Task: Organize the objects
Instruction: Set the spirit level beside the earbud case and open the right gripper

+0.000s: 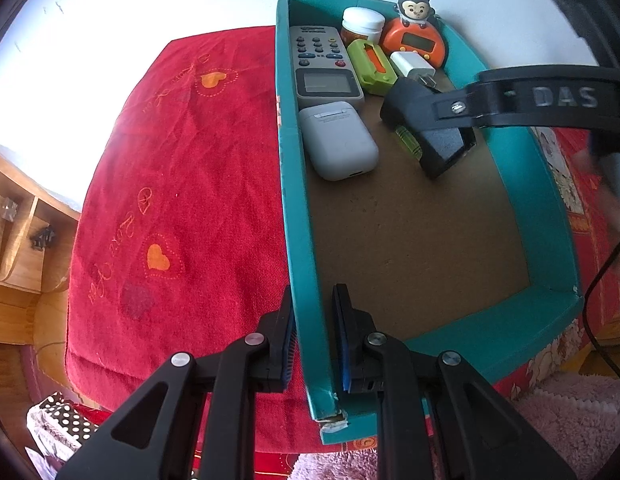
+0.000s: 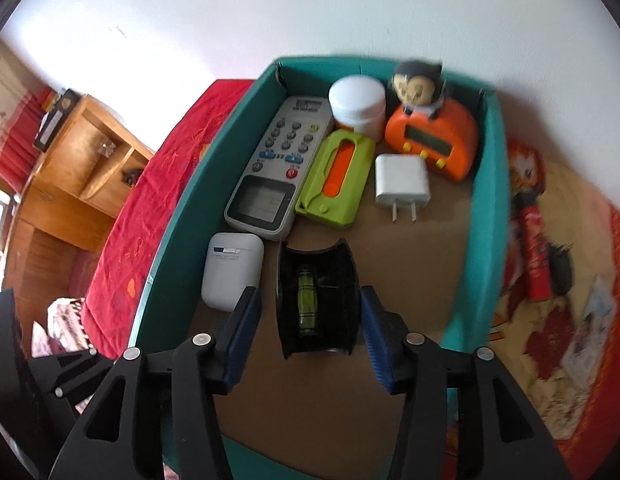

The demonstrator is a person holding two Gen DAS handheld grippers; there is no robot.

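A teal box (image 1: 298,200) stands on a red cloth (image 1: 182,184). My left gripper (image 1: 314,336) straddles its left wall near the front corner, jaws close around the wall. The box (image 2: 170,236) holds a grey remote (image 2: 278,164), a white earbud case (image 2: 232,270), a green cutter (image 2: 334,178), a white charger (image 2: 402,182), a white-lidded jar (image 2: 358,104) and an orange monkey clock (image 2: 430,136). My right gripper (image 2: 308,332) is open around a black spirit level (image 2: 316,300) that lies on the box floor, its fingers apart from it. The level (image 1: 430,132) also shows in the left wrist view.
The bare brown box floor (image 1: 410,232) takes up the near half. A wooden cabinet (image 2: 78,168) stands to the left. A patterned cloth (image 2: 558,280) lies to the right of the box. A pink rug (image 1: 570,412) lies below.
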